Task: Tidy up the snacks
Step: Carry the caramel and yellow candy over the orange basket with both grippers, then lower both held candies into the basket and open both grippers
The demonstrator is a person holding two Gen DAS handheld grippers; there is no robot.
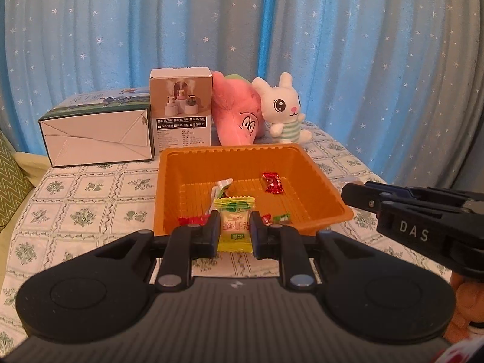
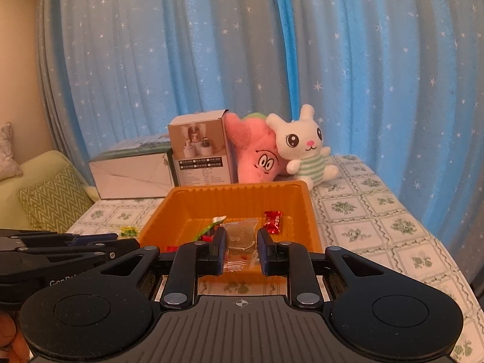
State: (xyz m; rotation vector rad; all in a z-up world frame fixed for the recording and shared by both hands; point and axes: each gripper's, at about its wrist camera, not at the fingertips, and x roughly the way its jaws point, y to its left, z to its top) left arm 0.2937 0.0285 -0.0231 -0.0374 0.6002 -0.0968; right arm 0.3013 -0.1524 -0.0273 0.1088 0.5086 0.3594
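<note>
An orange plastic tray (image 1: 320, 178) sits on the table and holds several wrapped candies, among them a red one (image 1: 273, 182). My left gripper (image 1: 235, 232) is shut on a yellow-green snack packet (image 1: 235, 224) just over the tray's near rim. In the right wrist view my right gripper (image 2: 241, 252) is shut on a clear snack packet (image 2: 240, 242) at the near rim of the tray (image 2: 308, 211). The red candy (image 2: 273, 220) lies behind it. The right gripper shows at the right of the left wrist view (image 1: 360, 195).
A small yellow-green candy (image 2: 128, 230) lies on the tablecloth left of the tray. Behind the tray stand a white box (image 1: 99, 139), a tall product box (image 1: 181, 106), a pink plush (image 1: 239, 118) and a white bunny plush (image 1: 284, 112). Blue curtains hang behind.
</note>
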